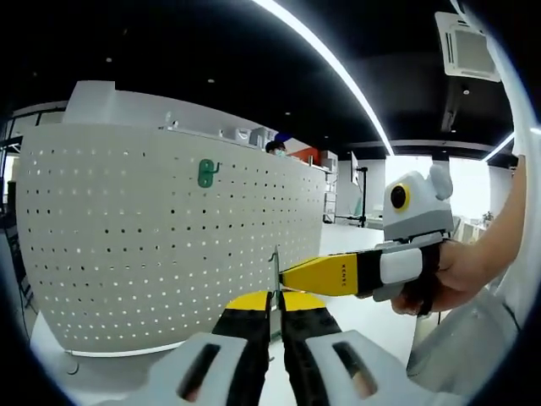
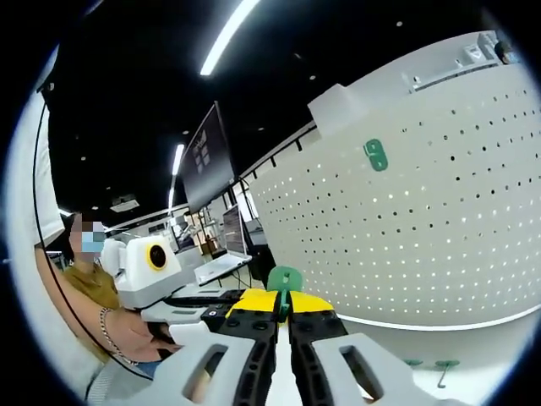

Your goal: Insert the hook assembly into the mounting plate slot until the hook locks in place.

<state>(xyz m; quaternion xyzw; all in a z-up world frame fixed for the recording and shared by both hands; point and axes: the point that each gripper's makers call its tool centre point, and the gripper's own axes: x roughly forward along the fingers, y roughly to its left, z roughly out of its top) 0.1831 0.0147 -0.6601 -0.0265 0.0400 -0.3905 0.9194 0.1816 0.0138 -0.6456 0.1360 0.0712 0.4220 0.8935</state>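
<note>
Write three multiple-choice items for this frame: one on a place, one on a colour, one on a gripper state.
1. Where is the green hook that is already mounted?
A. in the upper part of the white pegboard
B. on the floor
C. on a monitor

2. What colour is the piece held in the right gripper?
A. red
B. green
C. blue

3. How do the left gripper jaws stand?
A. wide open
B. closed on a thin metal piece
C. closed on a cable

Key: 1 A, the hook sits high on the perforated board in both views. 2 B, a green plate rises from between the jaws in the right gripper view. 3 B, the yellow-tipped jaws pinch a thin upright metal piece in the left gripper view.
</note>
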